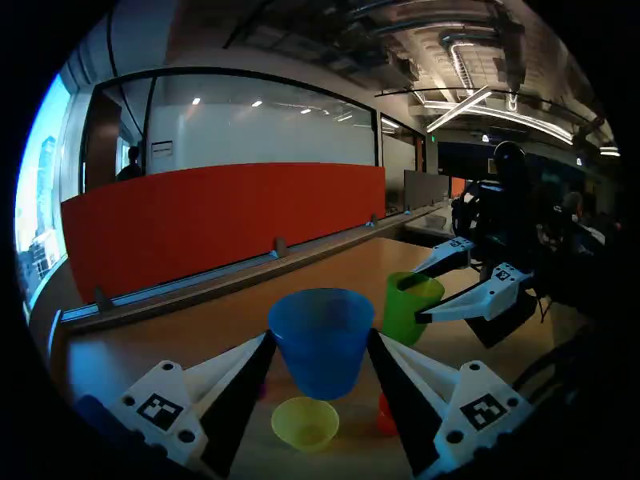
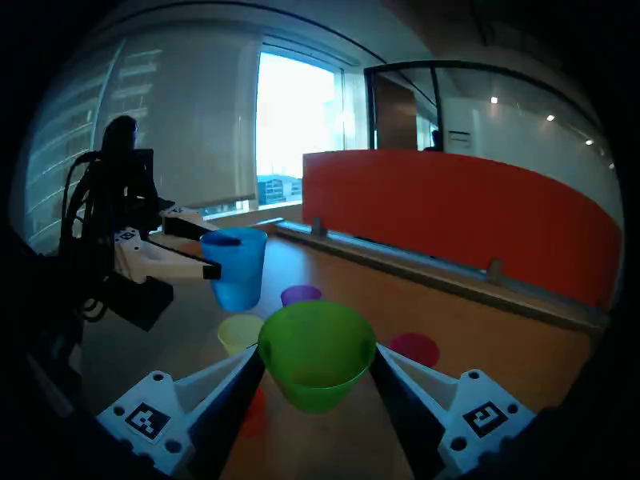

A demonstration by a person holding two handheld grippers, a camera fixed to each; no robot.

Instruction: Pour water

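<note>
Orange partition (image 1: 216, 216), wooden table (image 1: 232, 316), bright window (image 2: 296, 120).

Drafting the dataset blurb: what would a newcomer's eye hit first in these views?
Two held cups dominate: a translucent blue plastic cup upright in the jaws of the left gripper, and a bright green plastic cup upright in the jaws of the right gripper. Behind them an orange-red partition panel runs along the far edge of the wooden table, on which a yellow plastic cup, a purple plastic cup and a pink plastic cup stand.
</note>
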